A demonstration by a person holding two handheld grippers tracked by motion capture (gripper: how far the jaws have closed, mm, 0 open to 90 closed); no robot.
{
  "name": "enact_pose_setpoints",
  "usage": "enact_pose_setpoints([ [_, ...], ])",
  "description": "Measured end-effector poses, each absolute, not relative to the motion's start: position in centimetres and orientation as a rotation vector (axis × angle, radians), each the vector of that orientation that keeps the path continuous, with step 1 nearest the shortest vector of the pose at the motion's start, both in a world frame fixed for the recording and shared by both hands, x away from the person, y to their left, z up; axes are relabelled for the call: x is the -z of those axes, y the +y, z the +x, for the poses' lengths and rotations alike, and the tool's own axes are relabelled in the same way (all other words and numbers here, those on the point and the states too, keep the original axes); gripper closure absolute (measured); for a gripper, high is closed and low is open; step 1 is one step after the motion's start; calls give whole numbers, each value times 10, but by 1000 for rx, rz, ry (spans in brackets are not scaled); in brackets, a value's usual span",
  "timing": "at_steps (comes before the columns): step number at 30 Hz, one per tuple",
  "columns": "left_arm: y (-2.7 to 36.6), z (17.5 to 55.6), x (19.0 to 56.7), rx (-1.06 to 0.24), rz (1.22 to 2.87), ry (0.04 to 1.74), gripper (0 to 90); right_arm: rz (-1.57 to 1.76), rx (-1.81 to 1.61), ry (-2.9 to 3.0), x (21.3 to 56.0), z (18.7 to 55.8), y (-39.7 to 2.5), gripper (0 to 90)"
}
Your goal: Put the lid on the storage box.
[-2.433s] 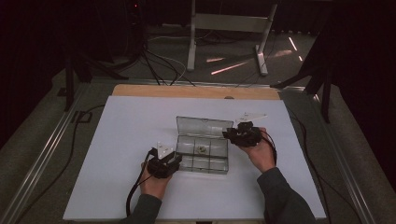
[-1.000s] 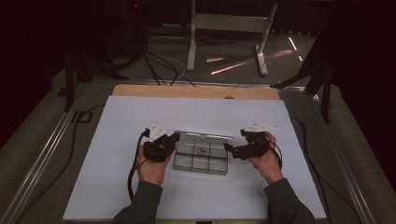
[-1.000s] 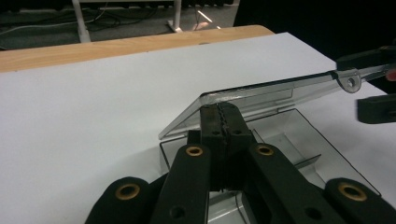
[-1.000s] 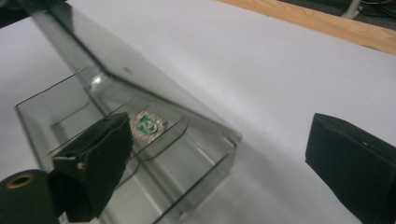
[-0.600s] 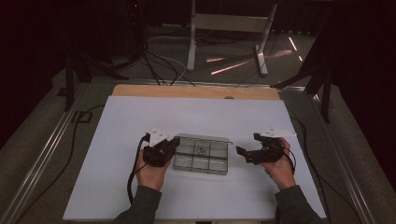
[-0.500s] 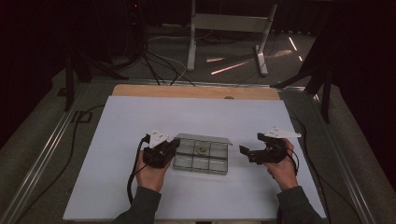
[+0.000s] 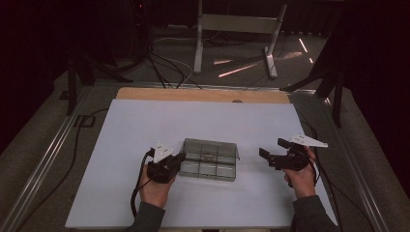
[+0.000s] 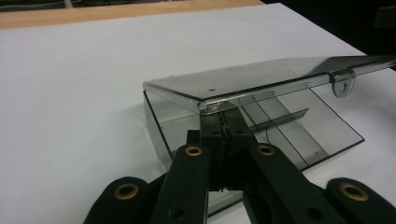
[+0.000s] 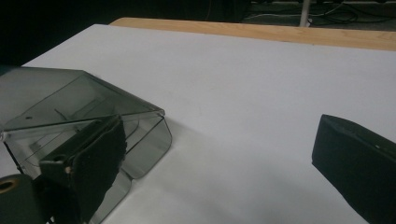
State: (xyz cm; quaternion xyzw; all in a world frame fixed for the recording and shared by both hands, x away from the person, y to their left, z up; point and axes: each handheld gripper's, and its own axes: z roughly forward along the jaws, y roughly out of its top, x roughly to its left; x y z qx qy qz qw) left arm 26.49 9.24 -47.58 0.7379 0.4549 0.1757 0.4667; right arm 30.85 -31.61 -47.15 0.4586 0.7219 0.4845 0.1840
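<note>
Nearest, two forearms come in from the bottom edge of the high view. The left tongs [image 7: 177, 160] are closed on the left edge of the box [image 7: 209, 159]; in the left gripper view the two jaws stand pressed together on the box wall, just under the corner of the lid [image 8: 261, 79]. The right tongs [image 7: 271, 152] are wide and hold nothing. They hover to the right of the box, apart from it, with a strip of bare bench between. In the right gripper view one jaw stands in front of the box corner and the other is far at the right.

The box is clear grey plastic with small compartments, and it sits on the white bench [image 7: 203, 121] a little below the middle. The lid is down over the box and seems almost flat. Something small lies in a middle compartment, too small to tell.

Around the box the white surface is bare. A black cable [image 7: 137, 188] trails from the left tongs back along the forearm. At the far edge a wooden strip [image 7: 203, 95] runs along the bench. Behind it, on the dark floor, there are cables [image 7: 164, 67] and a metal stand [image 7: 237, 34].
</note>
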Motion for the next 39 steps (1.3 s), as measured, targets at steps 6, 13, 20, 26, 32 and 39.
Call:
enact_pose_setpoints([
  [6, 93, 259, 486, -421, 1827, 1117, 900, 1307, -1377, 2009, 472, 307, -321, 25],
  [13, 94, 253, 493, -409, 1855, 1103, 900, 1309, -1379, 2008, 472, 305, -322, 25],
  [20, 97, 247, 500, -387, 1877, 1103, 900, 1309, -1381, 2007, 472, 303, -323, 25],
  [26, 99, 245, 504, -369, 1890, 1101, 900, 1308, -1382, 2005, 472, 302, -323, 25],
  [32, 99, 244, 509, -360, 1901, 1111, 900, 1303, -1382, 2008, 472, 302, -322, 25],
  [39, 97, 243, 514, -370, 1926, 1118, 900, 1283, -1361, 2005, 472, 302, -320, 25],
])
